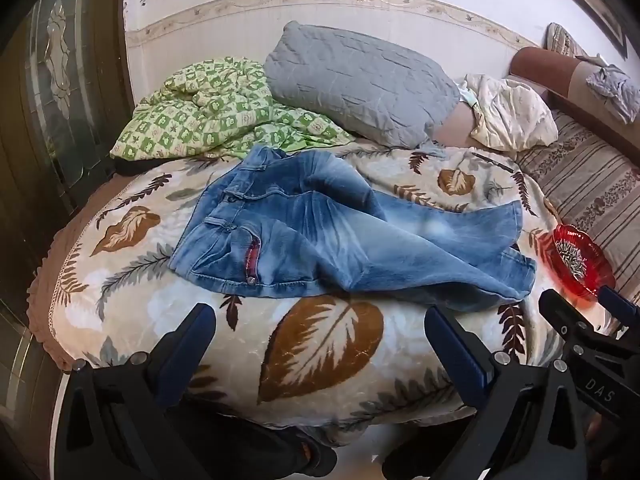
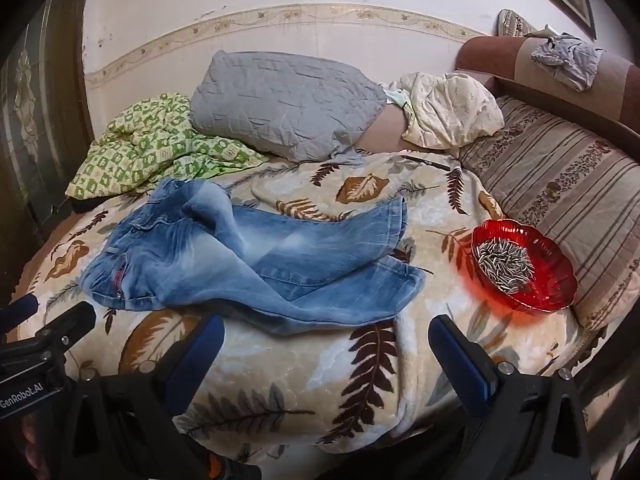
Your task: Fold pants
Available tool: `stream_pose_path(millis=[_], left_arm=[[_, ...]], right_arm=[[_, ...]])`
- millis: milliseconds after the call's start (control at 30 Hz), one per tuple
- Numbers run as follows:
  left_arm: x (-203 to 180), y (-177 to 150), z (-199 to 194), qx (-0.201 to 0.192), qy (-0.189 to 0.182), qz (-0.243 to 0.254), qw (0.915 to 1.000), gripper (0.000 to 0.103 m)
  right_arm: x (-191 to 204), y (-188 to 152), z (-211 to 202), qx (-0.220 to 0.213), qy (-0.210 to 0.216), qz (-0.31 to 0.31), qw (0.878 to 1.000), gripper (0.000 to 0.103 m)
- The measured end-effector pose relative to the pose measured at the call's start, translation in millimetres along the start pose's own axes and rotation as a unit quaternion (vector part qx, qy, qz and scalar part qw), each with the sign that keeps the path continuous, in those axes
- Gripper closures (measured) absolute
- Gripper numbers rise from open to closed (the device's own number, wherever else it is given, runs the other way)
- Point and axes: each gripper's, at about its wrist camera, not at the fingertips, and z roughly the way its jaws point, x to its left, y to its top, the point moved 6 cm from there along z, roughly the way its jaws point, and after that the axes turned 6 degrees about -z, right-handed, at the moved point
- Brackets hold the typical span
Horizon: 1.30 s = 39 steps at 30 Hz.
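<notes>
Two grippers hover at the bed's (image 1: 120,300) near edge, jaws spread wide, nothing between them: left gripper (image 1: 320,332), then right gripper (image 2: 326,344). Jeans (image 2: 248,260) lie crumpled mid-bed; a red bowl (image 2: 556,280) sits by the right edge.

Red bowl (image 2: 560,280) of seeds on leaf-print blanket (image 2: 320,380); grey pillow (image 2: 280,100) behind.

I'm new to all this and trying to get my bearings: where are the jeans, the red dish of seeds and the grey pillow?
jeans (image 1: 320,240): left wrist view, on the faded thigh.
red dish (image 2: 560,280): right wrist view, on its far rim.
grey pillow (image 2: 280,100): right wrist view, on its quilted middle.
</notes>
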Motion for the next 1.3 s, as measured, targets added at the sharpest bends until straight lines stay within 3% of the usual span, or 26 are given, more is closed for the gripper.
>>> stream_pose_path(millis=[433, 1300], left_arm=[[-0.7, 2.0, -5.2, -0.020, 0.010, 0.008, 0.9997, 0.000], [-2.0, 2.0, -6.0, -0.024, 0.015, 0.013, 0.9995, 0.000]], right_arm=[[3.8, -1.5, 0.0, 0.004, -0.001, -0.005, 1.000, 0.000], [5.4, -2.0, 2.8, 0.011, 0.001, -0.006, 1.000, 0.000]])
